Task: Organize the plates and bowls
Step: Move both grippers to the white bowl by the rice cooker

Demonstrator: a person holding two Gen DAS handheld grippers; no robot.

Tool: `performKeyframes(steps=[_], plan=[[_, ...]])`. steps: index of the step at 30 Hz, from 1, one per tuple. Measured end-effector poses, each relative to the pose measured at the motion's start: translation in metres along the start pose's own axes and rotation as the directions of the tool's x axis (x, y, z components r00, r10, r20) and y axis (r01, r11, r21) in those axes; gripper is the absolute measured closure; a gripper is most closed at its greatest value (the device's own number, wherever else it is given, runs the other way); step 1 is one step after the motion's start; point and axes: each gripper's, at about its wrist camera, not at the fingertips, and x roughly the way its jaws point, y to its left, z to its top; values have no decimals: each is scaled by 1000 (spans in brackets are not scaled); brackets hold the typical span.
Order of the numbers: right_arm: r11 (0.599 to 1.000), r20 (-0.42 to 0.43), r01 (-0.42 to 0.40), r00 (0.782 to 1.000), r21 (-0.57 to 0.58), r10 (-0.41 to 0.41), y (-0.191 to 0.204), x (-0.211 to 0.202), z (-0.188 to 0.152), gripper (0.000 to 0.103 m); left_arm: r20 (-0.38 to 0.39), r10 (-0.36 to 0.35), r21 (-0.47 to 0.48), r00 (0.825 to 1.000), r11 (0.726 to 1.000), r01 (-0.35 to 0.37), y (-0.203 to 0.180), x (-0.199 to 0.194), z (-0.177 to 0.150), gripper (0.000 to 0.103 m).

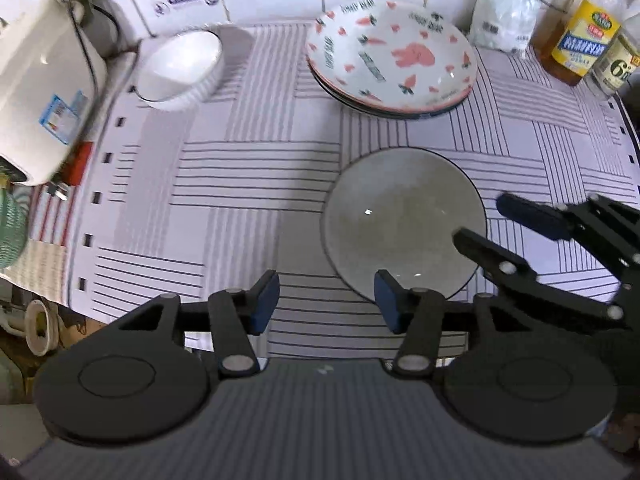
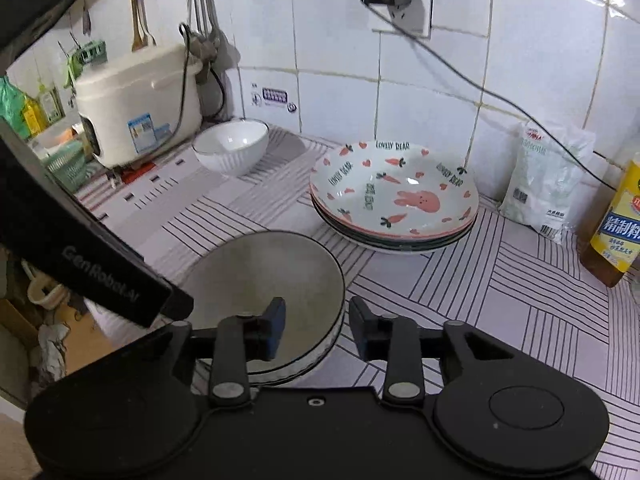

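A grey bowl with a dark rim (image 1: 404, 224) (image 2: 264, 284) sits on the striped counter near the front edge. A stack of rabbit-and-carrot plates (image 1: 392, 56) (image 2: 394, 196) stands behind it. A white ribbed bowl (image 1: 180, 68) (image 2: 232, 150) sits at the back left beside the rice cooker. My left gripper (image 1: 326, 304) is open and empty, just in front of the grey bowl. My right gripper (image 2: 318, 328) (image 1: 476, 220) is open with its jaws astride the grey bowl's right rim, one finger inside and one outside.
A white rice cooker (image 1: 44, 84) (image 2: 136, 104) stands at the left with its cord. A white bag (image 1: 504, 8) (image 2: 548, 176) and oil bottles (image 1: 580, 36) (image 2: 616, 224) stand at the back right. The tiled wall (image 2: 340, 60) is close behind.
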Motion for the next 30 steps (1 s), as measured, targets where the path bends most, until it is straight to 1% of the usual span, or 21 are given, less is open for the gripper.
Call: performKeyframes(steps=[2, 4, 6, 8, 10, 12, 13, 16, 18, 22, 24, 28, 29, 30], plan=[[999, -14, -44, 999, 26, 45, 1, -8, 6, 61, 21, 7, -6, 1000, 1000, -7, 7, -7, -1, 50], [997, -5, -76, 997, 34, 77, 5, -16, 11, 58, 39, 12, -6, 999, 1000, -12, 15, -14, -3, 48], [995, 3, -100, 995, 26, 100, 11, -21, 18, 52, 59, 20, -4, 998, 1000, -20, 25, -20, -5, 48], [993, 11, -117, 993, 9, 117, 19, -25, 24, 52, 77, 35, -3, 996, 999, -35, 35, -26, -6, 48], [991, 22, -136, 991, -7, 136, 28, -26, 31, 49, 94, 46, -2, 994, 999, -46, 47, -32, -6, 47], [988, 34, -152, 988, -17, 153, 37, -26, 37, 41, 118, 58, 5, 991, 998, -59, 58, -38, -6, 45], [986, 39, -163, 986, -18, 164, 41, -25, 40, 39, 131, 67, 8, 989, 998, -68, 64, -41, -6, 44], [984, 42, -177, 983, -29, 178, 53, -18, 52, 38, 152, 84, 9, 985, 996, -86, 80, -48, -6, 41], [985, 47, -168, 984, -46, 170, 61, -13, 60, 33, 165, 94, 3, 982, 995, -96, 92, -52, -4, 39], [983, 62, -171, 983, -71, 176, 72, 1, 79, 29, 190, 119, -16, 975, 993, -118, 116, -50, 1, 36], [980, 56, -190, 980, -56, 193, 74, 11, 89, 28, 192, 129, -36, 973, 992, -124, 129, -45, 6, 32], [978, 29, -207, 978, -12, 207, 76, 40, 110, 26, 161, 137, -73, 977, 989, -127, 157, -35, 21, 26], [973, 13, -230, 973, 20, 230, 74, 46, 116, 26, 162, 140, -86, 977, 988, -128, 164, -33, 25, 25], [960, 9, -270, 963, 71, 271, 70, 53, 122, 26, 164, 138, -93, 977, 988, -124, 170, -30, 29, 23]])
